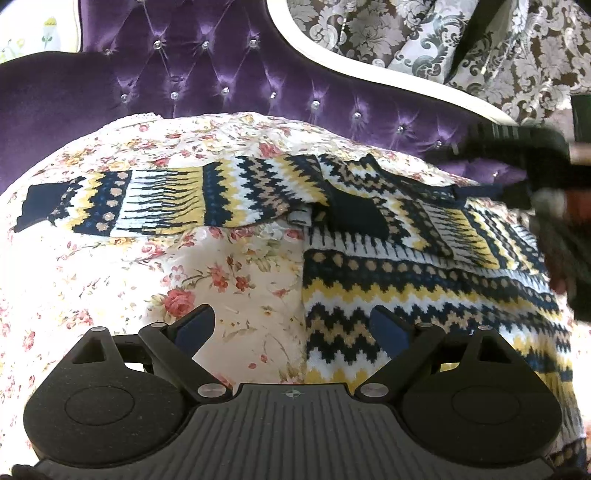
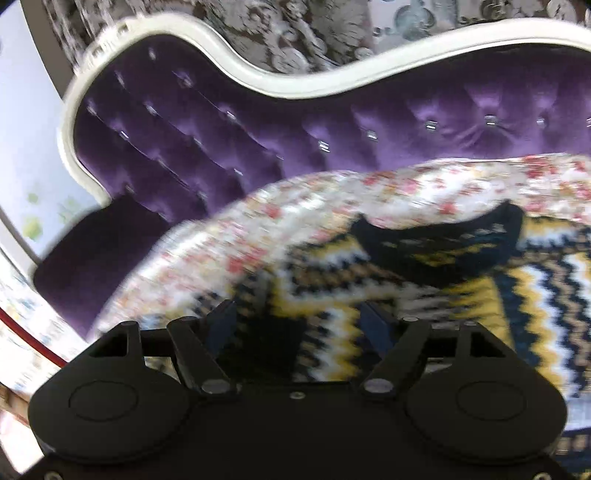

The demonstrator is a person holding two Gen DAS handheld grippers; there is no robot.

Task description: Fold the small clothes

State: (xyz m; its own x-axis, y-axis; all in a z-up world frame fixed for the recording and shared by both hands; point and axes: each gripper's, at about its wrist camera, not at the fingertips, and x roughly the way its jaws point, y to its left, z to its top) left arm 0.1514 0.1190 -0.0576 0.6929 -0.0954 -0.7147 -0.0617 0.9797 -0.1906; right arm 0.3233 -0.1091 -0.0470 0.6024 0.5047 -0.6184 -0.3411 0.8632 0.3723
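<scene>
left wrist view, sweater [image 1: 424,258] just beyond open left tongs [image 1: 291,326]

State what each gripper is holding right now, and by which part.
Nothing is held. The left gripper is open above the sweater's side edge; the right gripper is open over the knit, gripping none of it.

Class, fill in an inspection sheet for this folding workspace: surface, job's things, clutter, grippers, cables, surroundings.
Surface: floral bedspread, lightly rumpled.
Job's things: patterned knit sweater lying flat; one sleeve stretched out sideways, the other sleeve folded across the body.
Clutter: nothing seen.
Grippers: left gripper open, holding nothing; right gripper open above the sweater, view blurred.
Cables: nothing seen.
Surroundings: purple tufted headboard, white trim; damask curtain.
</scene>
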